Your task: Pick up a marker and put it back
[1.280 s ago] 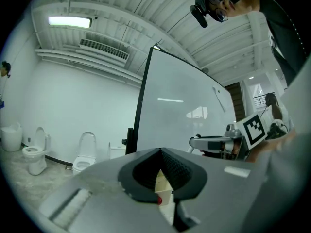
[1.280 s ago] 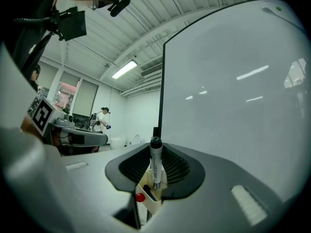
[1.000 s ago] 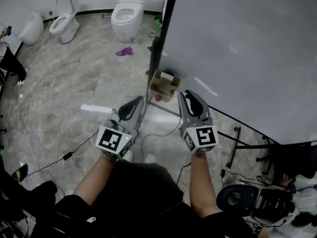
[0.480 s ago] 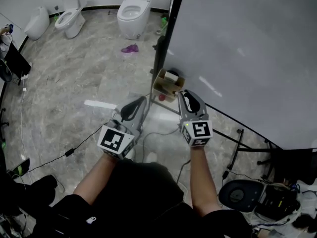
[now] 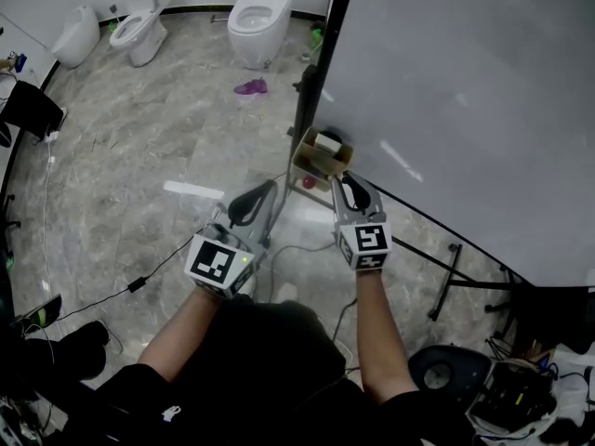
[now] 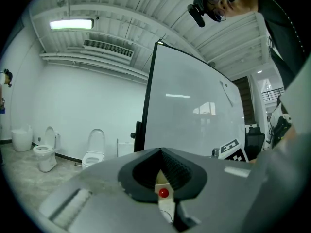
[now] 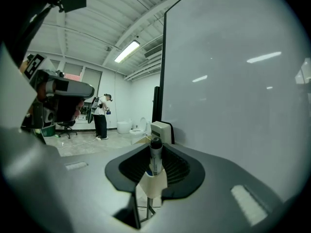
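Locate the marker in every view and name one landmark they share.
Head view: cannot be made out; it sits inside the right gripper, near the picture's centre.
Left gripper view: not in it.
Right gripper view: marker upright, low centre, held between the jaws.
Shared landmark: the whiteboard, on the right side of all three views.
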Action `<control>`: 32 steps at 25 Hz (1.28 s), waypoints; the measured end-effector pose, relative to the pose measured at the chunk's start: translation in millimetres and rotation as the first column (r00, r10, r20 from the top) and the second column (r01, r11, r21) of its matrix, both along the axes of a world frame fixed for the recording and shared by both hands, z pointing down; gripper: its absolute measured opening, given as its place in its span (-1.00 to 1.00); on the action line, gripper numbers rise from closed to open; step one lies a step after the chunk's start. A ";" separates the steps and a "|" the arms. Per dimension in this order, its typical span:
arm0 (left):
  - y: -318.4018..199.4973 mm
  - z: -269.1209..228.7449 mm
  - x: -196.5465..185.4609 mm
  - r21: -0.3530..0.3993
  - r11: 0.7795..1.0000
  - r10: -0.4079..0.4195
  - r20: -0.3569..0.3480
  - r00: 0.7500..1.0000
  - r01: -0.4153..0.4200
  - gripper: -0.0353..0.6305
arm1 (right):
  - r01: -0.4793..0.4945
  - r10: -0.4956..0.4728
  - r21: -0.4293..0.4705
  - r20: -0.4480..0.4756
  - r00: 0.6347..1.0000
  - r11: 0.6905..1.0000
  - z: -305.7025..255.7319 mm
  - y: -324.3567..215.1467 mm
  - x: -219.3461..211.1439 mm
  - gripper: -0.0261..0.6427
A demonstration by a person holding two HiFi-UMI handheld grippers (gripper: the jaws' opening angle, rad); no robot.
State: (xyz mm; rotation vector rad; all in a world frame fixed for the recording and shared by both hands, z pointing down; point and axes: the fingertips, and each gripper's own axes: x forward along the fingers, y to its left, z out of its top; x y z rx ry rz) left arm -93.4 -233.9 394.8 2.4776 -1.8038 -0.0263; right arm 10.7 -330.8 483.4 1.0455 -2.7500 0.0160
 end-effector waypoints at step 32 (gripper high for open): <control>15.7 -9.0 -7.2 0.016 0.999 0.029 0.016 0.999 -0.029 -0.88 | -0.031 0.028 -0.038 -0.068 0.997 0.999 20.6 12.1 -2.5 -0.48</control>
